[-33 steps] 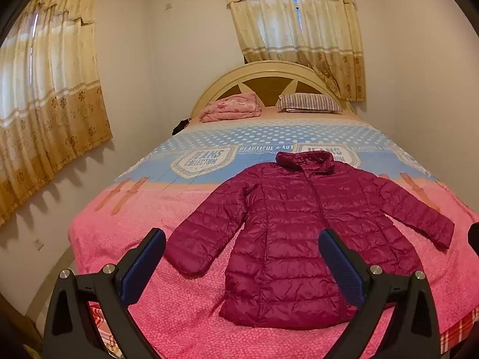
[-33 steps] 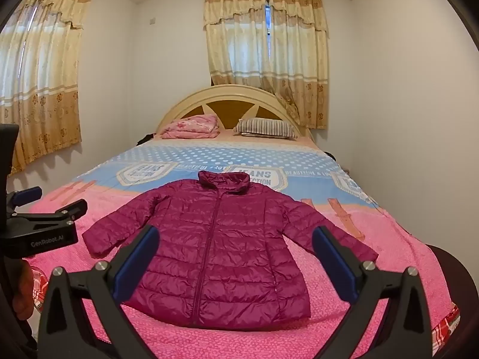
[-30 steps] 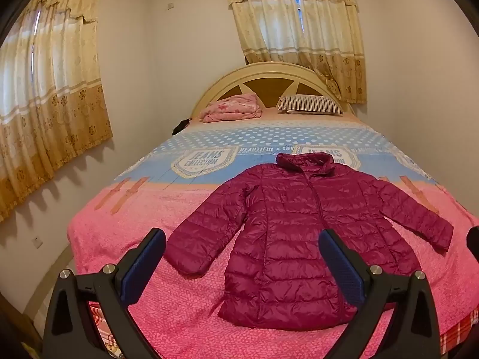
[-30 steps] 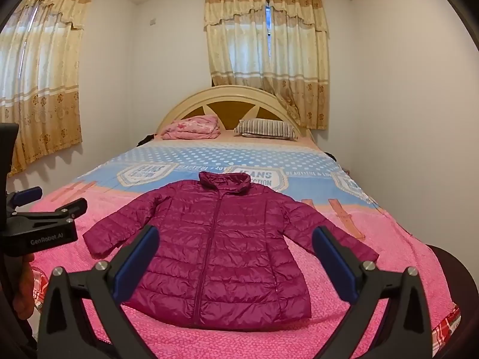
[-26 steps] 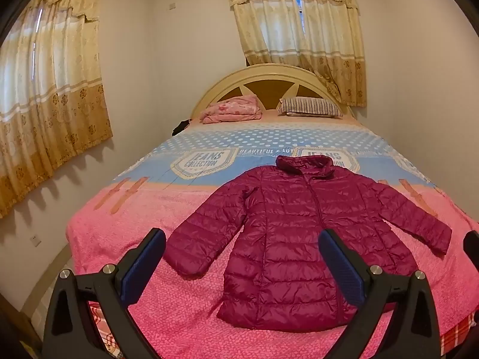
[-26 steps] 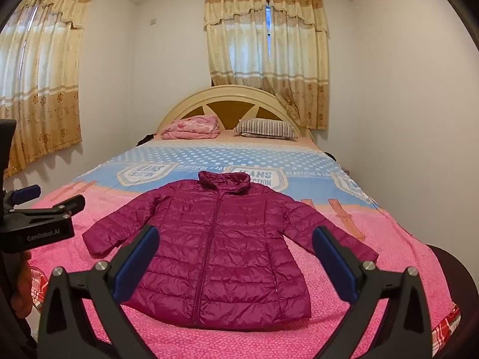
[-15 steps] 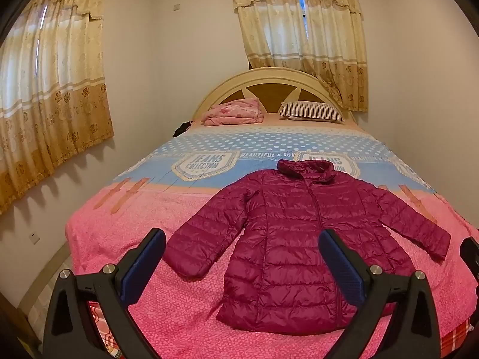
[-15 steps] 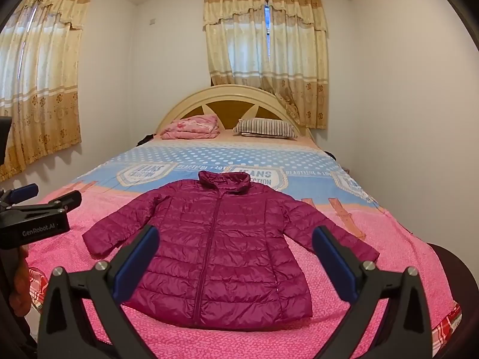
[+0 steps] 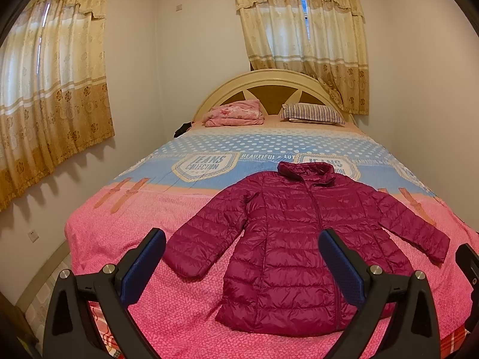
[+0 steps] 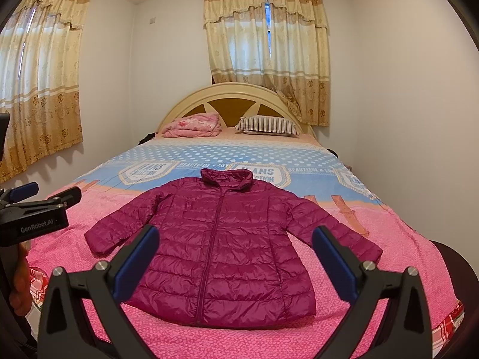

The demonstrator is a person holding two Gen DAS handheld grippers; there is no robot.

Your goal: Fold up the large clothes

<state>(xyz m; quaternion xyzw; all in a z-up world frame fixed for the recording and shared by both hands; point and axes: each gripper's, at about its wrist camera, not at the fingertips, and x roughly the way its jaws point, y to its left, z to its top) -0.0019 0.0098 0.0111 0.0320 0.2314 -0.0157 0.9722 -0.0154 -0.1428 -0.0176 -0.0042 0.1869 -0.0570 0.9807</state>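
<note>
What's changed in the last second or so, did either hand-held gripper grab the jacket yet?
Not yet. The left hand-held gripper tilted slightly upward, so the jacket sits a bit lower in its view. Nothing was gripped or released. The right hand-held gripper stayed put; both are open and off the jacket, which still lies flat and unfolded on the bed.

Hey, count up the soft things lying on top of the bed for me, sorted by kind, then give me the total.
Jacket: 1
Striped pillow: 1
Folded pink blanket: 1
Total: 3

Something dark sits at the far left edge of the bed near the headboard, but it is too small to identify, so I left it out.
</note>
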